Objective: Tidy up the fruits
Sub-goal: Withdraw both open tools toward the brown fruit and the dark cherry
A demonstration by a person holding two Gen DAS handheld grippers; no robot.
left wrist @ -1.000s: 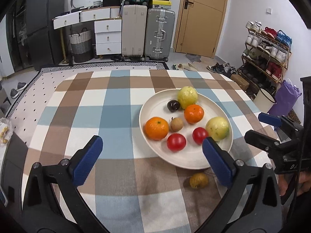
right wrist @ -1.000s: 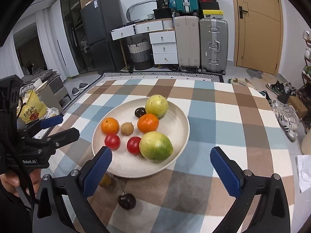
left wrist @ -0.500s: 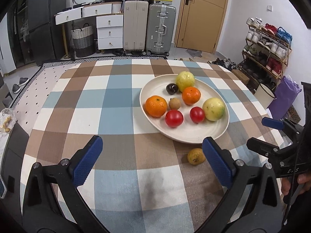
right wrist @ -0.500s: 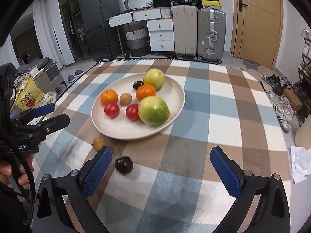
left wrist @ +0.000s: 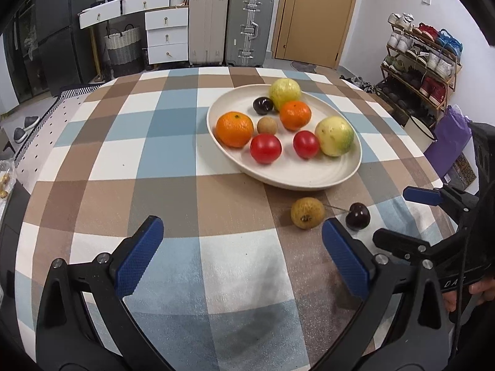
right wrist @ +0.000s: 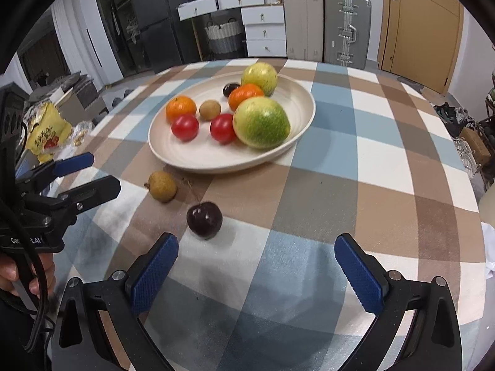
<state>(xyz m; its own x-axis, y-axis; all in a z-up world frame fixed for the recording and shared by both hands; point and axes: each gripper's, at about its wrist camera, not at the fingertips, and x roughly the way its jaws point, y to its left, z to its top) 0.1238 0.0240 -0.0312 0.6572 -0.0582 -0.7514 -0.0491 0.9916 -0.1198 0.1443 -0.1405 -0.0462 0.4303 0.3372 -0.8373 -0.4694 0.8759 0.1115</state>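
A cream plate (left wrist: 309, 176) (right wrist: 191, 157) on the checked tablecloth holds two oranges, two red tomatoes, two yellow-green fruits, a small brown fruit and a dark cherry. On the cloth in front of the plate lie a brown-yellow fruit (left wrist: 307, 212) (right wrist: 162, 186) and a dark cherry (left wrist: 358, 216) (right wrist: 204, 219) with a stem. My left gripper (left wrist: 241, 258) is open and empty, near the table's front, left of both loose fruits. My right gripper (right wrist: 255, 270) is open and empty, just behind and right of the cherry.
The checked tablecloth (left wrist: 123, 154) covers the whole table. Beyond it stand suitcases (left wrist: 229, 24), white drawers, a door and a shoe rack (left wrist: 420, 58). A yellow snack bag (right wrist: 46, 130) lies off the table's left side in the right wrist view.
Both grippers have pulled back toward the table's front edge. The plate now lies farther off, and the cherry and brown-yellow fruit show in front of it. Both stay open.
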